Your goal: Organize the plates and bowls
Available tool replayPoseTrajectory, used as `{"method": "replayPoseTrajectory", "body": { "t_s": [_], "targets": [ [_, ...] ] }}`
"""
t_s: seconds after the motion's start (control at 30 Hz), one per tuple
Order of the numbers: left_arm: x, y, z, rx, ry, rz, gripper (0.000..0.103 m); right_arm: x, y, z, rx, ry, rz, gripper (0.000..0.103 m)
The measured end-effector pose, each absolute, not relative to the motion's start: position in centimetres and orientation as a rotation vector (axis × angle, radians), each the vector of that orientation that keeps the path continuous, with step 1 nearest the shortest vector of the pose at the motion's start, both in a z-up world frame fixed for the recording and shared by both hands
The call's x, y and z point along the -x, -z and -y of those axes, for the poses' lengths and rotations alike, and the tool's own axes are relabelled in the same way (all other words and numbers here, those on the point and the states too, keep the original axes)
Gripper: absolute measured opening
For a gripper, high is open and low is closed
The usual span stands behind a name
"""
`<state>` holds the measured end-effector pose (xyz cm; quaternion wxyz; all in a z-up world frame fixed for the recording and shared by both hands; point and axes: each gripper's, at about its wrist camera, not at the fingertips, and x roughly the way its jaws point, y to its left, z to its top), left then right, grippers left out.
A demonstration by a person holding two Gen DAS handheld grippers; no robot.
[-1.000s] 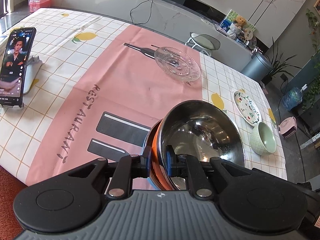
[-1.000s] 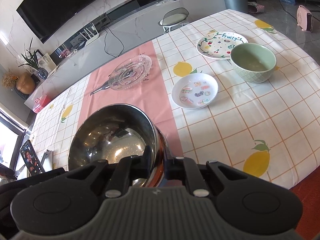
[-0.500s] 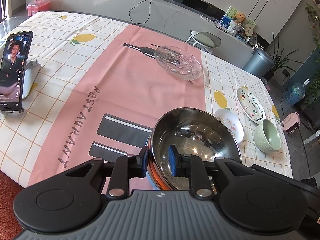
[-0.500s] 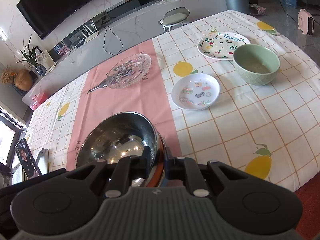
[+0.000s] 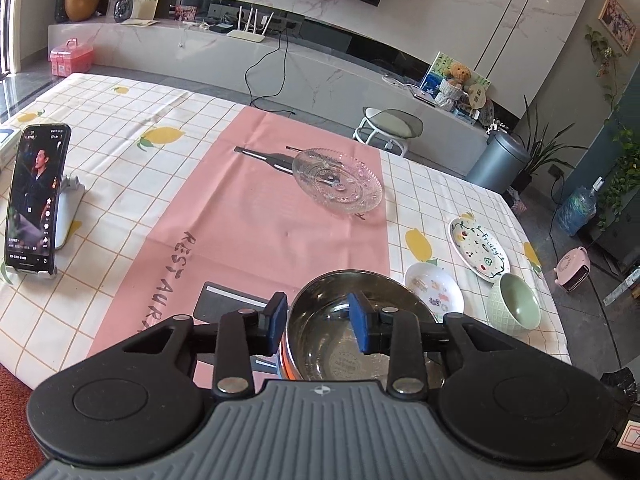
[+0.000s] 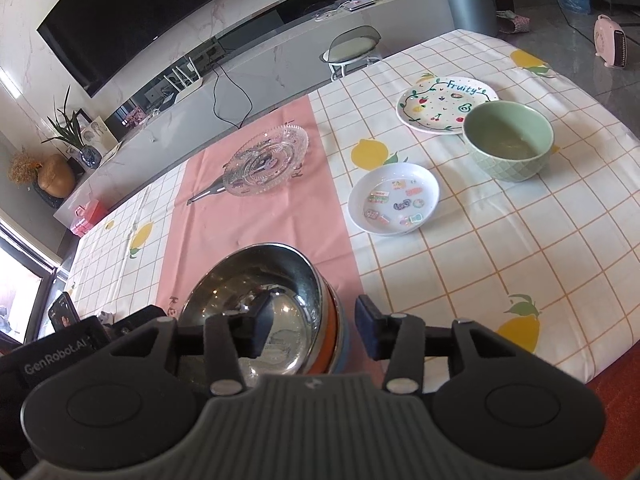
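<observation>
A steel bowl (image 5: 352, 332) with an orange band around its outside sits on the pink runner (image 5: 256, 216) of a table (image 6: 520, 260) covered in a white checked cloth printed with lemons. The left gripper (image 5: 318, 318) has its blue-padded jaws spread apart, one pad outside the bowl's left rim and one inside the bowl, neither visibly pressing the metal. The right gripper (image 6: 316, 330) is likewise wide open, straddling the bowl's right rim with one pad inside and one outside, holding nothing. Just beyond the steel bowl, to its right, lies a small white dish (image 6: 394, 199) with colourful stickers in it. Farther right of the bowl and near that dish stands a pale green bowl (image 6: 508, 140), its far rim overlapping the edge of a flat white plate (image 6: 436, 104) lettered "Fruity" and painted with fruit. Well beyond the steel bowl, on the far part of the pink runner, rests a clear cut-glass plate (image 5: 338, 180). Far to the left of the steel bowl, a phone (image 5: 36, 196) stands upright in a holder with its screen lit. Past the table behind the steel bowl are a round stool (image 5: 390, 126) and a grey bin (image 5: 498, 160).
</observation>
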<state>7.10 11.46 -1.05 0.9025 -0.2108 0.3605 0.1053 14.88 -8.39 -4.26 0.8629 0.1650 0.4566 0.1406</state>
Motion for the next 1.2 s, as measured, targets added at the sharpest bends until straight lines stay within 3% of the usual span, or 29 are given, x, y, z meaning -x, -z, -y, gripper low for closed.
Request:
{"method": "replayPoseTrajectory", "body": {
  "t_s": [0.23,0.43,0.83,1.2],
  "targets": [
    [-7.5,0.4,-9.6,0.417,-0.146,-0.744,0.046,-14.7,3.9,9.3,-0.365,-0.293,-0.947,0.06],
    [-8.8,0.2,-7.4,0.394,-0.1,-0.765,0.047,-15.1,4.0,12.1,-0.412,-0.24,-0.931,0.065],
    [-13.4,1.5,-3.2,0.372,-0.066,-0.837,0.046,-17.2,5.5,18.4,-0.49,-0.116,-0.915,0.063],
    [-19.3,2.9,-1.8,0.377,-0.128,-0.895,0.045,-21.9,8.1,20.3,-0.534,-0.105,-0.951,0.05]
  ]
}}
